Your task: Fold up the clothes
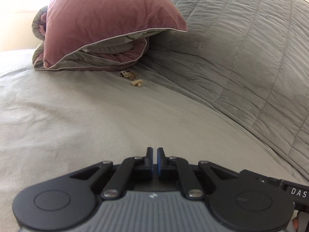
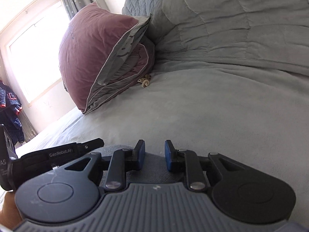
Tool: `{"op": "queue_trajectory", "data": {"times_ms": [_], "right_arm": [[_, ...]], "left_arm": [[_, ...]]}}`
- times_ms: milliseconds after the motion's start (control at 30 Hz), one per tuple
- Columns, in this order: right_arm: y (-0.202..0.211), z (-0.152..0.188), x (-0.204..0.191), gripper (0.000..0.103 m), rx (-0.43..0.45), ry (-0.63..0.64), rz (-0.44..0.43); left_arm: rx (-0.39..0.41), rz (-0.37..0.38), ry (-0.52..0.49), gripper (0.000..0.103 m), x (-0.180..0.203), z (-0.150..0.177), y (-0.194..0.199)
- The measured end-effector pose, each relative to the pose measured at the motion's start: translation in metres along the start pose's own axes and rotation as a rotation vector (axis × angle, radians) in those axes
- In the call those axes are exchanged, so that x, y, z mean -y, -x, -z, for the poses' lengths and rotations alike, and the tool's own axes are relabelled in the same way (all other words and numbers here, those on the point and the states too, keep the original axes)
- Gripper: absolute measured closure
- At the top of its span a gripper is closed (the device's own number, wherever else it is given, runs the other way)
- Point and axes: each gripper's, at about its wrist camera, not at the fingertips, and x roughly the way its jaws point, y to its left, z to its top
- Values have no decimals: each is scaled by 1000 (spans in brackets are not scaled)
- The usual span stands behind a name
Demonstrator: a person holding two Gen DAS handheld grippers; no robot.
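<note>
My left gripper [image 1: 154, 150] hovers low over the pale grey bed sheet [image 1: 81, 119]. Its blue pads are shut together with nothing between them. My right gripper [image 2: 154, 148] stands open with a clear gap between its blue pads. A patch of blue-grey textured cloth [image 2: 154, 167] shows under its fingers, and the pads are not pressing on it. The rest of that cloth is hidden by the gripper body. In the right wrist view the left gripper [image 2: 98, 142] lies close by on the left. No garment shows in the left wrist view.
A mauve pillow [image 1: 108, 15] leans on a folded grey quilt [image 1: 108, 56] at the back of the bed. Two small beige knotted bits [image 1: 137, 82] lie beside it. A quilted grey bedspread [image 1: 241, 44] rises on the right. A window [image 2: 32, 48] and hanging dark clothes [image 2: 10, 108] are at the left.
</note>
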Motion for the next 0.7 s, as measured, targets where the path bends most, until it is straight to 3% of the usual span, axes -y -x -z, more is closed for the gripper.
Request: {"op": "queue_trajectory", "data": {"times_ms": [67,167,233,367,433,533,700], "right_arm": [[7,-1,-3,80,21,20,-3],[22,-9,-16,69,81,99,-12],[32,-12,-24,69,107,136,-42],[33,-8,-41,69,77,231,-75],[26,-1,-42,69,43,253,-58],[17,7,-36,70,1,277,-16],[25,5,-25,66,20,229,1]], "left_arm": [[24,-18,5,90,-3,-4,11],[61,23,-4,89,1,-9,33],[86,53,-20,85,7,-11,46],[57,91,-61,81,19,1,48],[17,76,-75,81,21,12,38],[31,50,-47,81,14,23,36],[11,-22,13,77,13,16,55]]}}
